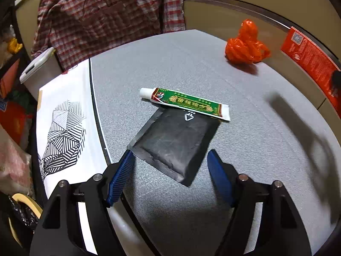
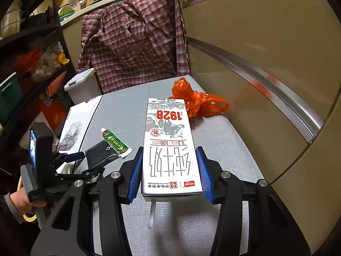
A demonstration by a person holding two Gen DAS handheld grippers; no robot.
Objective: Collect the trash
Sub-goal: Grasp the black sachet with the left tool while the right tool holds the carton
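The right tongs [image 2: 169, 175] clamp a white milk carton [image 2: 169, 147] lifted above the grey table [image 2: 223, 149]; it is printed with a red "1928", "200ml", "3.2", "100", a round "96" badge, a cow drawing and large grey Chinese characters. A white straw hangs below its near end.

The left tongs [image 1: 170, 160] stand wide over the table, straddling the near end of a flat black sachet [image 1: 173, 144] with a small white triangle mark; whether the pads touch it cannot be told. A green tube [image 1: 185, 102] with gold Chinese lettering and a white cap lies across the sachet's far edge.

A crumpled orange plastic bag [image 1: 245, 44] sits further back near the beige wall. A striped black-and-white print [image 1: 64, 132] lies at the table's left edge, beside a white bin [image 2: 82, 85]. A checked shirt [image 2: 132, 42] hangs behind.
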